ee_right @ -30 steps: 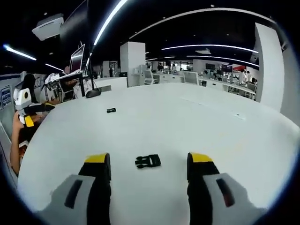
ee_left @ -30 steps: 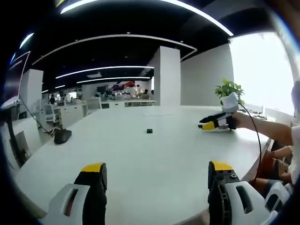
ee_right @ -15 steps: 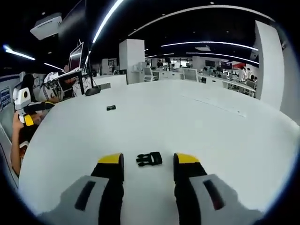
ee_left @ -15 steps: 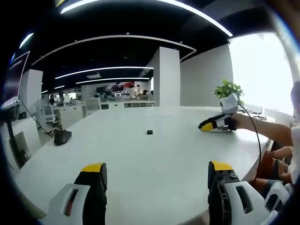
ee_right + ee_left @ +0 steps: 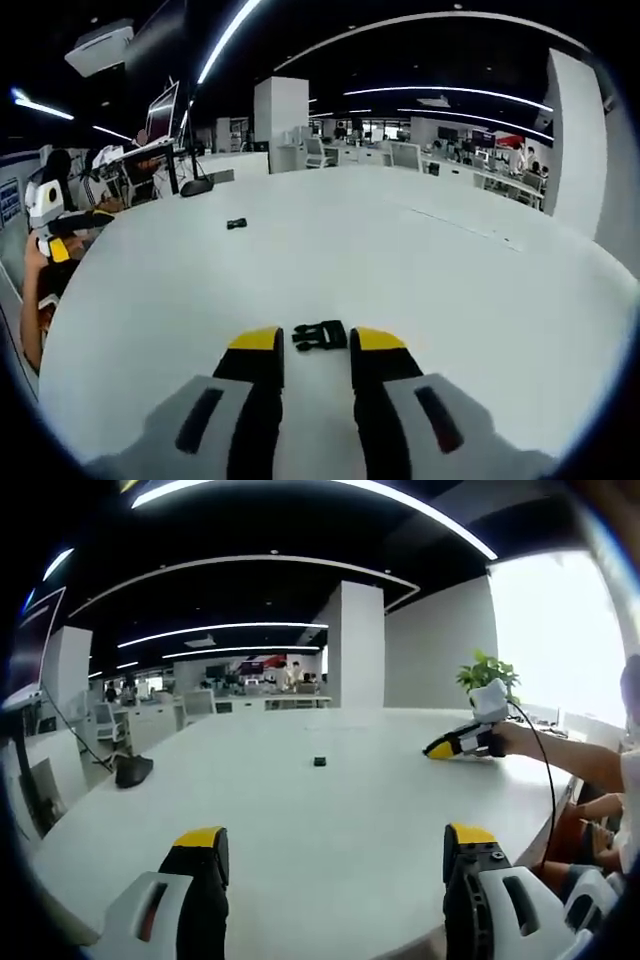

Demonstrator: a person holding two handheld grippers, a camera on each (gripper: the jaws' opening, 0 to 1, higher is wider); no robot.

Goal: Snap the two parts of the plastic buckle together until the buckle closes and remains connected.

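A black plastic buckle part point(image 5: 320, 336) lies on the white round table point(image 5: 420, 270), just beyond the right gripper point(image 5: 316, 342), whose yellow-tipped jaws stand narrow, not gripping it. A second small black buckle piece point(image 5: 319, 761) lies mid-table, well ahead of the left gripper point(image 5: 335, 845), whose jaws gape wide.

You're working over a wide white table point(image 5: 420, 270). One black buckle part point(image 5: 320, 335) lies on it near you, the other buckle piece point(image 5: 236, 224) well apart further out, and a dark mouse-like object point(image 5: 132, 770) rests near its far edge.
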